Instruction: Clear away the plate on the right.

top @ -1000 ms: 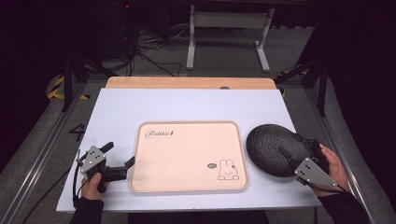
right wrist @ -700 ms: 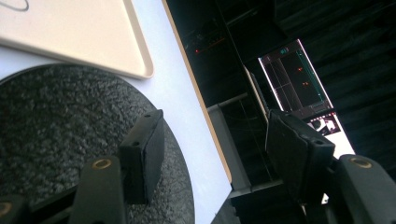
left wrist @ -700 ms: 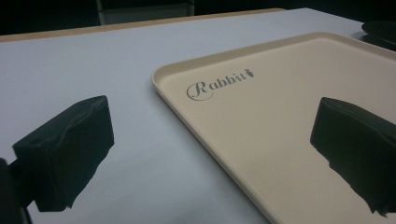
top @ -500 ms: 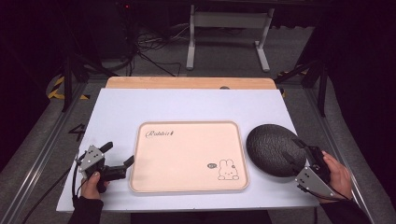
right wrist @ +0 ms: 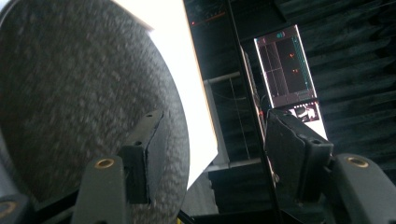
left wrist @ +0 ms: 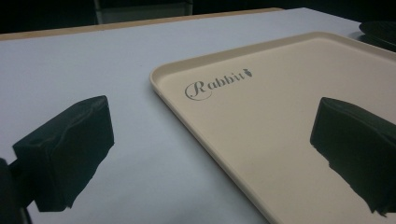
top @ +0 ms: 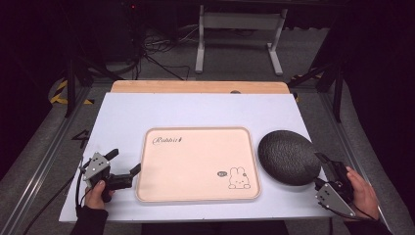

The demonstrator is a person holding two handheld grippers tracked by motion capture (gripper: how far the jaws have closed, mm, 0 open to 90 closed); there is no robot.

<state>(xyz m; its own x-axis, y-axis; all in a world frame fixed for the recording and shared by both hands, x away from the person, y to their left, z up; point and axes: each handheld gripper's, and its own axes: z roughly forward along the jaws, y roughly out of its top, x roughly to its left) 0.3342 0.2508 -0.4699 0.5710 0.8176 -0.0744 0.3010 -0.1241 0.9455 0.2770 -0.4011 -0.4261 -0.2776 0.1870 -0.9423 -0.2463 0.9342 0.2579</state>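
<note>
The left gripper (top: 120, 164), jaws apart, sits at the cream rabbit tray's (top: 195, 196) eight o'clock; the right gripper (top: 325, 169), jaws apart, straddles the speckled dark plate's (top: 286, 156) four o'clock rim.

a rectangular beige plastic tray (top: 195, 166) with rounded corners, a "rabbit" script and a small bunny drawing lies flat mid-table. just beside its right edge rests a round, dark speckled stone-like plate (top: 286, 156), upright and empty.
</note>
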